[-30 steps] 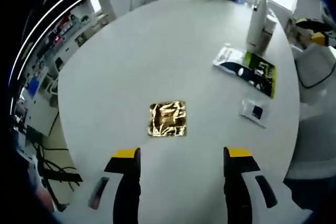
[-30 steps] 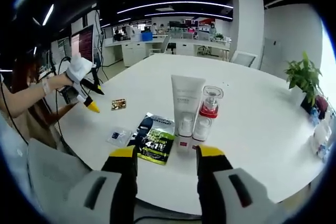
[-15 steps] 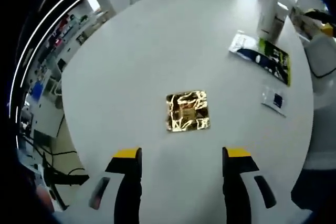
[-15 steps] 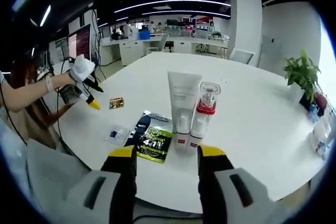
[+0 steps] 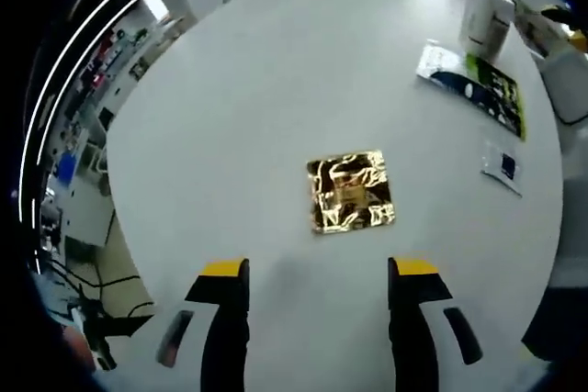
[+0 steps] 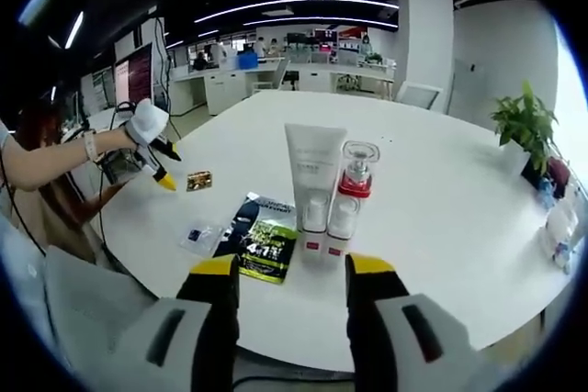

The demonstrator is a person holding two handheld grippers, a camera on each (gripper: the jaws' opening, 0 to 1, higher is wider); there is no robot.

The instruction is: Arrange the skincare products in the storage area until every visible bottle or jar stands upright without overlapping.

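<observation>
Your left gripper (image 5: 314, 268) has advanced toward the gold sachet (image 5: 350, 192), which lies flat on the counter (image 5: 276, 71) just ahead of its open, empty fingers — a pickup approach. Your right gripper (image 6: 290, 265) holds open short of the upright tube (image 6: 312, 188) and pump bottle (image 6: 348, 192).

Unreadable and cut-off items
Print on gold sachet (image 5: 350, 191) and green-black pouch (image 6: 260, 244) illegible; white tube (image 5: 481, 8) cropped at top edge.
</observation>
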